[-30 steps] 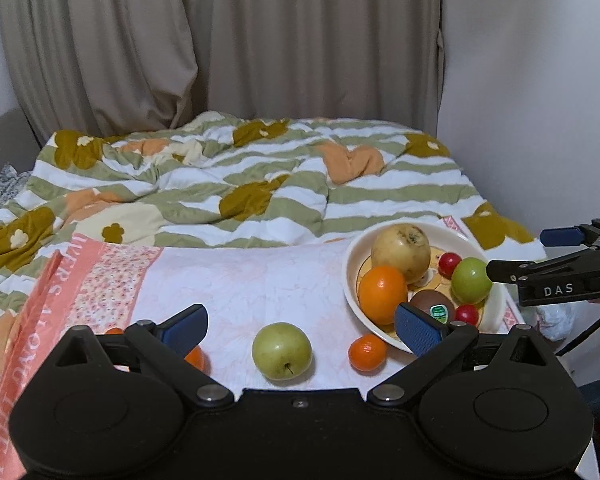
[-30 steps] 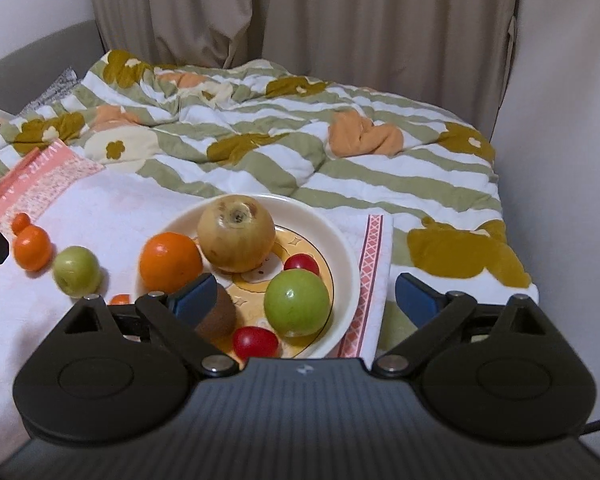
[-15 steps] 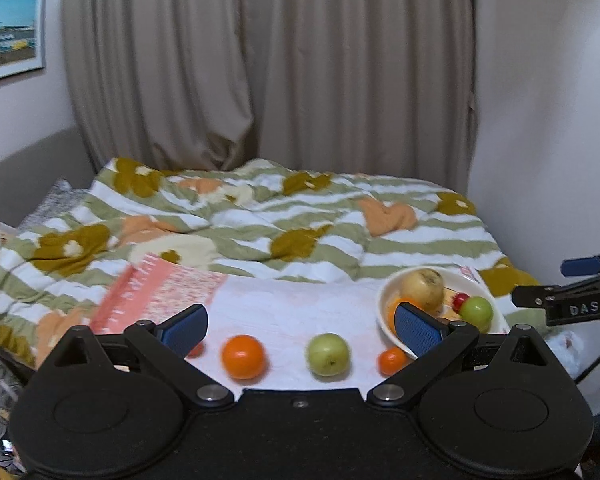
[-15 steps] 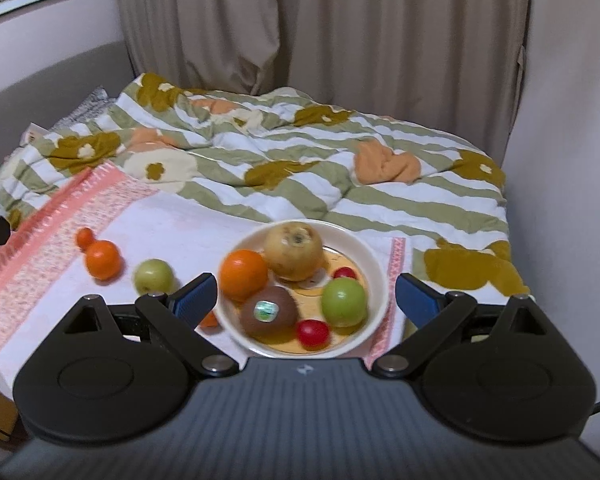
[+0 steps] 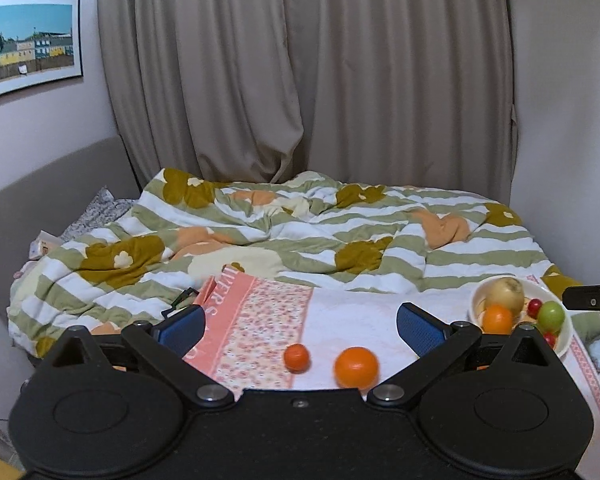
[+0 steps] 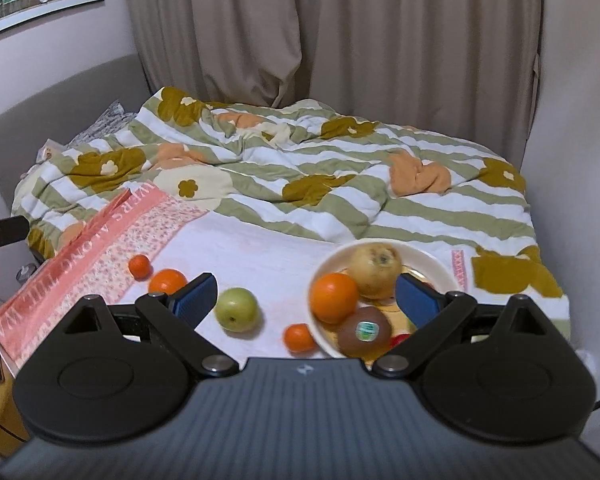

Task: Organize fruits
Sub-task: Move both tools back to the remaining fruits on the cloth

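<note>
Across the middle of both views we see a bed covered by a rumpled quilt point(image 5: 300, 236) with green and white stripes and mustard and peach flowers. Over its near part lies a white towel point(image 6: 256, 256) with a pink flowered border bearing letters. Behind the bed we see grey-beige curtains point(image 5: 300, 72) hanging in folds. At the upper left a framed picture point(image 5: 28, 44) of coloured houses hangs on the pale wall, above a grey headboard point(image 6: 64, 92).
</note>
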Action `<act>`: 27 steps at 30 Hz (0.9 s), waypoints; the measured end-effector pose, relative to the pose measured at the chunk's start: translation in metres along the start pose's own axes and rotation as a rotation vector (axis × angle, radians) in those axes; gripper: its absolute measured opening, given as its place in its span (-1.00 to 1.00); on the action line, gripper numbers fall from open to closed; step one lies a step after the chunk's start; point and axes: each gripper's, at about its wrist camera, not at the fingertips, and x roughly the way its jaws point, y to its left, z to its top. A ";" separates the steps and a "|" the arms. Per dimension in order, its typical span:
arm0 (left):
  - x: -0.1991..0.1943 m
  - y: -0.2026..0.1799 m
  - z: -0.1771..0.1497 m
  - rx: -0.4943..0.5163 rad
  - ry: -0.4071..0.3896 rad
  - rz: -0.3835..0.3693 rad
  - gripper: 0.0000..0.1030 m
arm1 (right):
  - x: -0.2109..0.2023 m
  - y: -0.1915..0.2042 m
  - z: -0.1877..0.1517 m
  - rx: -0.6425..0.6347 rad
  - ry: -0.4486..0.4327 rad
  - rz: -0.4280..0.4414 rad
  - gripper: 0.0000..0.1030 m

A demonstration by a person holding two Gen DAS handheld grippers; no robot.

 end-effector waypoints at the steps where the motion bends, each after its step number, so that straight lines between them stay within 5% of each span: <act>1: 0.003 0.007 0.000 0.005 0.001 -0.006 1.00 | 0.004 0.009 0.000 0.008 0.002 -0.009 1.00; 15: 0.083 0.085 -0.010 0.098 0.096 -0.170 1.00 | 0.066 0.082 -0.009 0.140 0.103 -0.145 1.00; 25: 0.150 0.087 -0.021 0.179 0.207 -0.291 0.96 | 0.113 0.090 -0.014 0.209 0.144 -0.230 1.00; 27: 0.163 0.081 -0.024 0.199 0.231 -0.310 0.81 | 0.122 0.087 -0.017 0.221 0.163 -0.235 1.00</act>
